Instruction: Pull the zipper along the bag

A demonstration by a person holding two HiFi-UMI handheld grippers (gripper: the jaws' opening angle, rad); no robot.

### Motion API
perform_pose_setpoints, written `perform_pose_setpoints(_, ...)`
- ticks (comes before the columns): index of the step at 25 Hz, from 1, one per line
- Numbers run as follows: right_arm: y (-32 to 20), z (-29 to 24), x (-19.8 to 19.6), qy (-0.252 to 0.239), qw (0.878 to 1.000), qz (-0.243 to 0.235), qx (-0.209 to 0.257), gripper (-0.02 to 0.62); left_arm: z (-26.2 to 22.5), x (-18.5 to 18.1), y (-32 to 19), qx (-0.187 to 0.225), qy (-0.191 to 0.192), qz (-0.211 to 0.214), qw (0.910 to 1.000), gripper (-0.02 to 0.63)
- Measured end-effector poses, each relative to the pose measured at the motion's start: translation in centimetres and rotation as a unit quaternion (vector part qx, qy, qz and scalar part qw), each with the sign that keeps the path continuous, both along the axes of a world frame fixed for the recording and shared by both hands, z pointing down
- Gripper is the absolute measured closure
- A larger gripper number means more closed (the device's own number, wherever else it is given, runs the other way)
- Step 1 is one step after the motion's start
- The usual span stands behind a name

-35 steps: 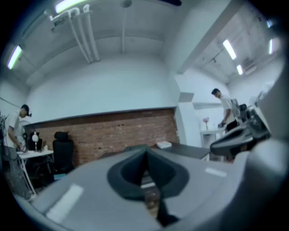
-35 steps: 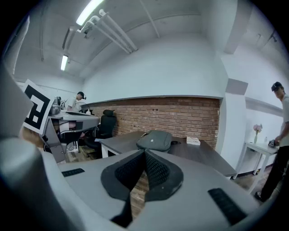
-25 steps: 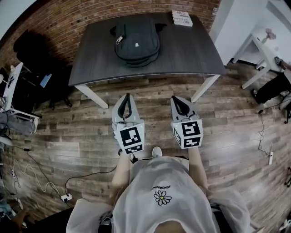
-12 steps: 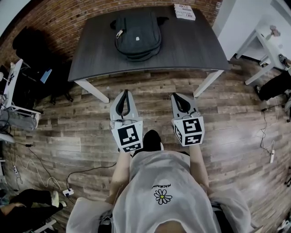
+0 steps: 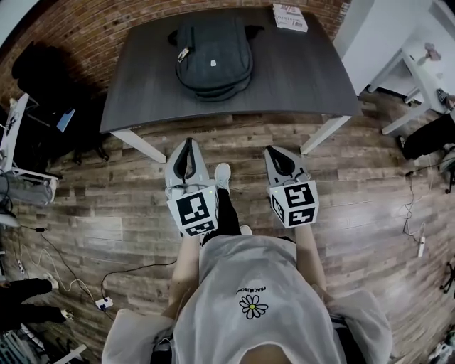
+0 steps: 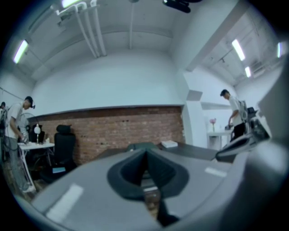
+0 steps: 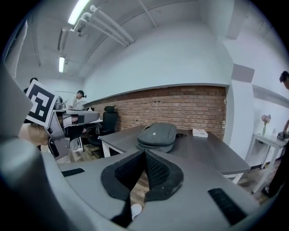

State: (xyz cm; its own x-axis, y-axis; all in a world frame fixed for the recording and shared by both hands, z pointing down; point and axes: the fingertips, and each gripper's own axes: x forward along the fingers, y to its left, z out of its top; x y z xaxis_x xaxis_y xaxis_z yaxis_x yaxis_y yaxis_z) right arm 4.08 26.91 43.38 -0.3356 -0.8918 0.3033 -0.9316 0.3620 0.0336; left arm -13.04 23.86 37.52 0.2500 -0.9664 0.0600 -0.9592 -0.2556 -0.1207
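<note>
Left gripper (image 5: 187, 142) and right gripper (image 5: 274, 151): jaws closed together on both, nothing between them. Both are held side by side over the wood floor (image 5: 370, 213), short of the near edge of the table (image 5: 298, 71) and well apart from the bag (image 5: 213, 57). One shoe (image 5: 222, 175) of the person shows between the two grippers.

Bag: dark backpack lying flat on the left half of the table. Its long axis runs from the near table edge toward the brick wall (image 5: 78, 28), with a rounded end facing the person. A pale zipper pull (image 5: 183, 54) lies on its left side, toward the far end.

Surroundings: a book (image 5: 290, 17) sits at the far right corner of the table, apart from the bag. A dark office chair (image 7: 109, 120) stands left of the table by the wall, and a white side table (image 5: 416, 67) stands to the right. Cables (image 5: 64, 277) trail across the floor at the left.
</note>
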Motion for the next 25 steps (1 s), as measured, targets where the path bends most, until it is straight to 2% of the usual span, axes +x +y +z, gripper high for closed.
perform_pose_setpoints(2, -1.9, -0.1, 0.1, -0.01, 1.0, 0.0, 0.004, 0.595, -0.1, -0.1, -1.6, 0.0, 0.005, 0.001, 1.0, 0.603)
perform_pose_setpoints(7, -8.6, -0.3, -0.7, 0.066, 0.997, -0.021, 0.026, 0.595, -1.0, -0.5, -8.2, 0.011, 0.0, 0.003, 0.9999, 0.603)
perform_pose_setpoints(11, -14.5, -0.6, -1.2, 0.09, 0.995, -0.026, 0.024, 0.595, -1.2, -1.0, -14.6, 0.014, 0.006, 0.004, 0.9999, 0.601)
perform_pose_setpoints(20, -28.3, -2.1, -1.4, 0.094, 0.996, 0.0, 0.003, 0.595, -1.5, -1.6, -29.5, 0.001, 0.003, 0.028, 0.9996, 0.601)
perform_pose_setpoints(25, -33.9, -2.0, -0.9, 0.1, 0.995, 0.025, -0.01, 0.595, -0.8, -2.3, -34.9, -0.013, 0.014, 0.031, 0.9993, 0.601)
